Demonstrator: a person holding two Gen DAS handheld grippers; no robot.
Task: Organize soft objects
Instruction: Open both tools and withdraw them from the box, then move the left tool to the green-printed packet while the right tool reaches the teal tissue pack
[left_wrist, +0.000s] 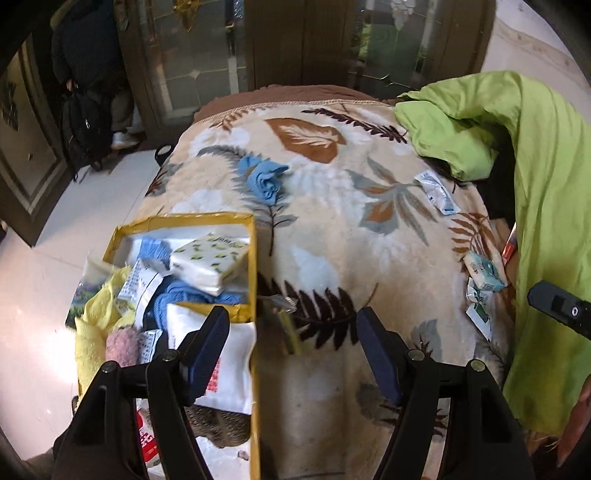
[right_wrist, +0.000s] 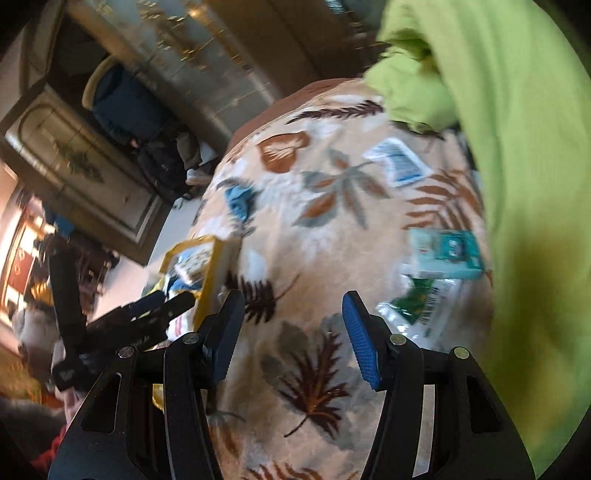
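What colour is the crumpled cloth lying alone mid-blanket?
Light blue crumpled cloth; clearest in the left wrist view.

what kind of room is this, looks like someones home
Probably a room in a home. A leaf-print blanket covers a bed or couch, a green quilt is heaped on it, glass-panelled wooden doors stand behind, and the floor is pale tile.

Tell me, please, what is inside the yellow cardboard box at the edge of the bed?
The yellow box holds a lemon-print tissue pack on top, blue knitted cloth, a white packet and printed sachets. Whatever lies beneath these, and the box floor, is covered.
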